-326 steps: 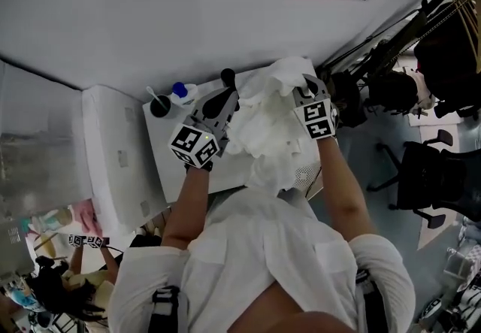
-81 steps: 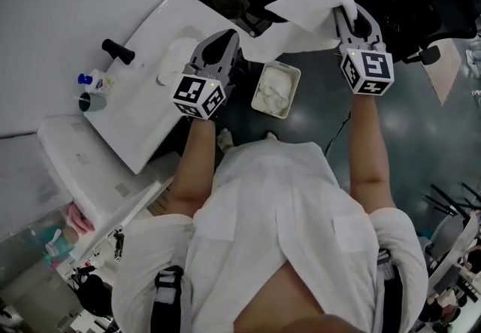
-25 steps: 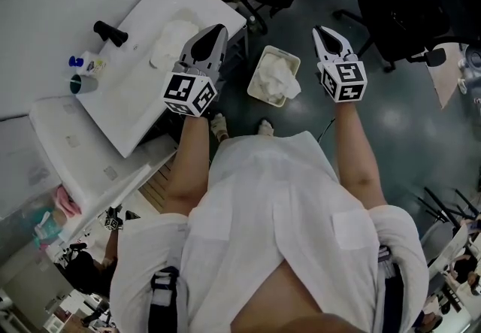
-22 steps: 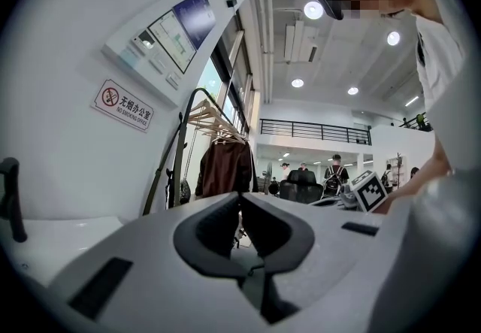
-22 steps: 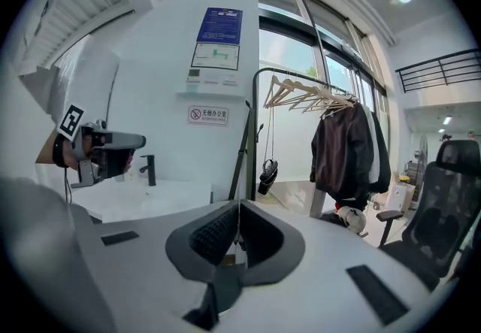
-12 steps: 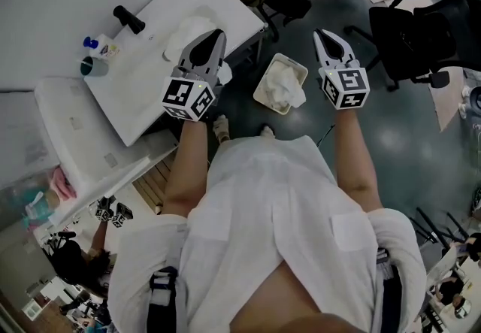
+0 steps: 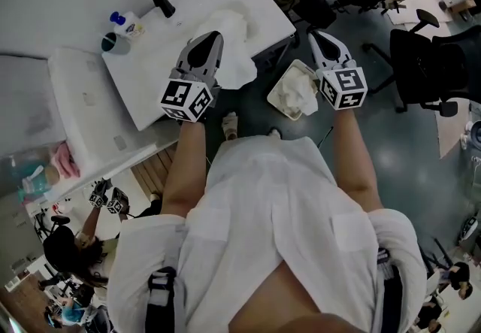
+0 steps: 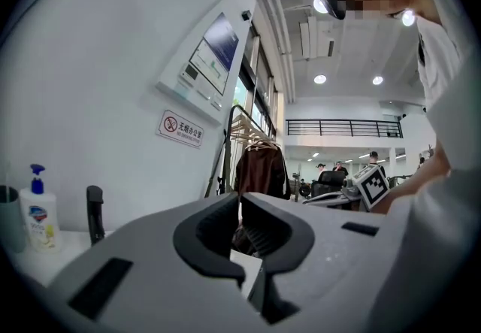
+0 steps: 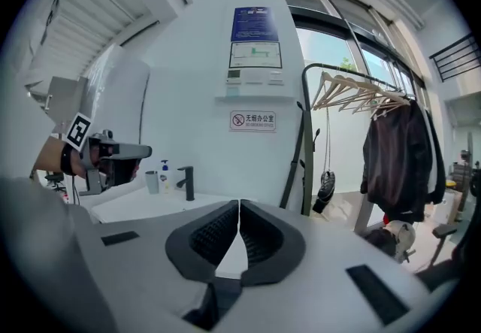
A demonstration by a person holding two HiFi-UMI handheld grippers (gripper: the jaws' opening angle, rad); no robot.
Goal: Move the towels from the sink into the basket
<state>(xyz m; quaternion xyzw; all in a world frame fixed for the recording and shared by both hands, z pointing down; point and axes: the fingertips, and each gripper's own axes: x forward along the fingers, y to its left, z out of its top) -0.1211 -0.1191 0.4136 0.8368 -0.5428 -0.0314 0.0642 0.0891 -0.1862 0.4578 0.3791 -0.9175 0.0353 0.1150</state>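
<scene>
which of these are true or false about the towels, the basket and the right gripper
1. A white towel lies in the sink. True.
2. The right gripper grips a towel. False: it is shut on nothing.
3. The basket is empty. False: white towels lie in it.
4. A soap bottle stands near the faucet. True.
</scene>
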